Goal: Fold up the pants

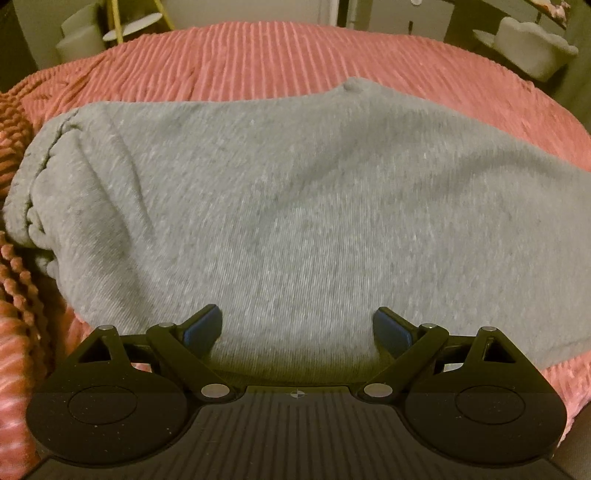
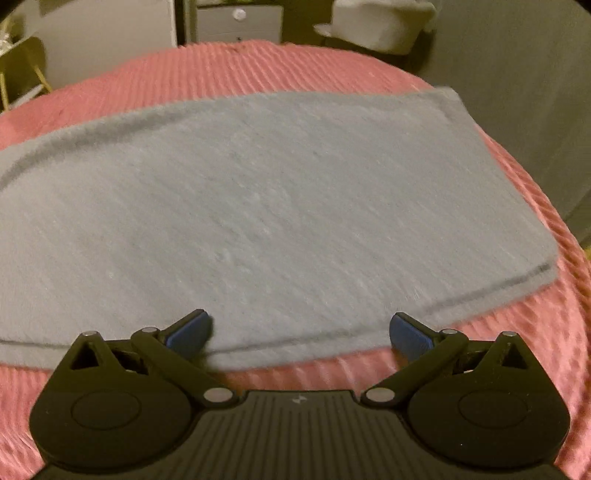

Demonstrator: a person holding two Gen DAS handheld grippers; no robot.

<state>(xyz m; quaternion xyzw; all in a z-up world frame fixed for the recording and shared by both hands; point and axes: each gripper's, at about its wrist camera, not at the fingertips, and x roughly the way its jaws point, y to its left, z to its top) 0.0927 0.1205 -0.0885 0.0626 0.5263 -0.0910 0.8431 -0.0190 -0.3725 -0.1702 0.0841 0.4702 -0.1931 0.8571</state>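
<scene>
The grey sweatpants (image 2: 258, 206) lay flat on the pink ribbed bedspread (image 2: 498, 369), already doubled lengthwise by the look of it: in the right wrist view two layers showed along the near edge and at the squared hem end toward the right, one leg stacked on the other. The gathered waistband (image 1: 33, 206) bunched at the left of the left wrist view, so the garment ran across the bed from waist to hems, which probably suited a crosswise fold next.

The left gripper (image 1: 297, 328) hung over the near edge of the cloth close to the waist end, its blue pads spread wide with only fabric below them and nothing pinched. The right gripper (image 2: 299, 330) sat over the near edge toward the hem end, jaws equally wide and empty (the stacked edge lay just beneath, untouched as far as could be seen). Each tool seemed placed to take one end.

Beyond the bed stood pale chairs (image 1: 532, 48) and a white cabinet (image 2: 240, 22), well apart from the work.
</scene>
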